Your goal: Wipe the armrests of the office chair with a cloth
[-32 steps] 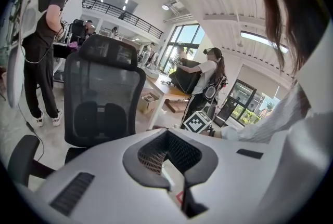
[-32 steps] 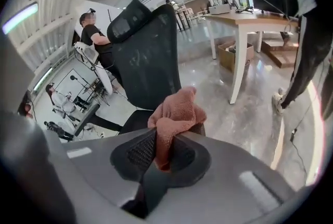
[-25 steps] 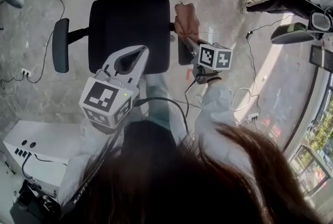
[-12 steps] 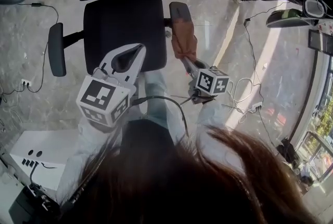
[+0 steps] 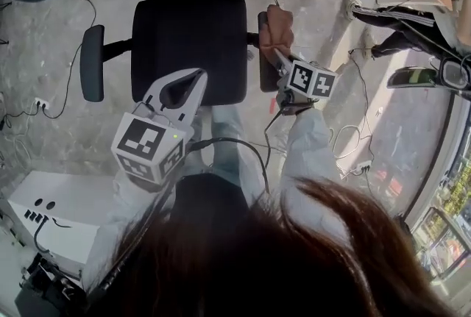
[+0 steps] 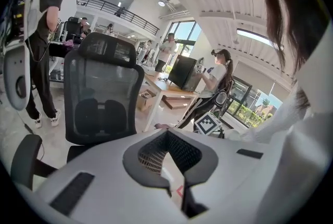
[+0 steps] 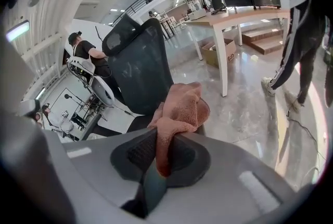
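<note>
- Step, by my read: wiping the right armrest [image 5: 265, 80]; left armrest [image 5: 91, 62] is well apart from the cloth.
- Right gripper [image 5: 277, 51] clamped on bunched cloth [image 5: 271, 27], which sits on the armrest's rear end.
- Left gripper [image 5: 193, 75] closed, empty, over the seat [image 5: 188, 36].
- Armrest's long axis runs front-to-back beside the seat; next stroke should follow it forward.

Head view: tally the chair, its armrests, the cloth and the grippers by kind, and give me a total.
Chair: 1
Armrests: 2
Cloth: 1
Grippers: 2
Total: 6
</note>
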Available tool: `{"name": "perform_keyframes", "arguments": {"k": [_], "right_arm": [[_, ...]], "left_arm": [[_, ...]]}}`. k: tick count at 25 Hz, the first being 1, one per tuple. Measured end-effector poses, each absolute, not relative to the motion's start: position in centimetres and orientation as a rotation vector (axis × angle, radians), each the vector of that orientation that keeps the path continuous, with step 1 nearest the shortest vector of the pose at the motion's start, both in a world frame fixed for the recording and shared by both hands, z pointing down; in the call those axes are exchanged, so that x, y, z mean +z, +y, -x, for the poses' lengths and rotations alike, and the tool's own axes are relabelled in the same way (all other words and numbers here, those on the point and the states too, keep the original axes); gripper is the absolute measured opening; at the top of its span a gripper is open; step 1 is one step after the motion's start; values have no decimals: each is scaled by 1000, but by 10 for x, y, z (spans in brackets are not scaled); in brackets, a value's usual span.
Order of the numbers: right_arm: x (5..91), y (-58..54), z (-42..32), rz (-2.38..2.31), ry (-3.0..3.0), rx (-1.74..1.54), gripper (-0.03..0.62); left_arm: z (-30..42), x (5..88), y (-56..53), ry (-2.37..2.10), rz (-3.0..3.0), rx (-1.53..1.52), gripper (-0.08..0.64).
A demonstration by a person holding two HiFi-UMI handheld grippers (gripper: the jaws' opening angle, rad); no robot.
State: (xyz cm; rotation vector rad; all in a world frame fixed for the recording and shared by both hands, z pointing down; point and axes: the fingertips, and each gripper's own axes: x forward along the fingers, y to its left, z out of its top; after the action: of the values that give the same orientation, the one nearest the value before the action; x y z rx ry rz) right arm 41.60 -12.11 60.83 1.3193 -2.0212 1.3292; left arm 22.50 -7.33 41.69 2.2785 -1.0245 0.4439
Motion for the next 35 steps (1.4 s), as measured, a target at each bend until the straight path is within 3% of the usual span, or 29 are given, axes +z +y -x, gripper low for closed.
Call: {"name": "perform_keyframes", "arguments": {"k": [11, 35], "right_arm": [[621, -171, -408, -1281, -1986, 1294, 32], [604, 11, -411, -1255, -1933, 1465, 34]], "left_arm": [[-229, 418, -73, -1051, -2275, 441, 2], [-278, 377, -81, -896, -2424, 391, 2]]}}
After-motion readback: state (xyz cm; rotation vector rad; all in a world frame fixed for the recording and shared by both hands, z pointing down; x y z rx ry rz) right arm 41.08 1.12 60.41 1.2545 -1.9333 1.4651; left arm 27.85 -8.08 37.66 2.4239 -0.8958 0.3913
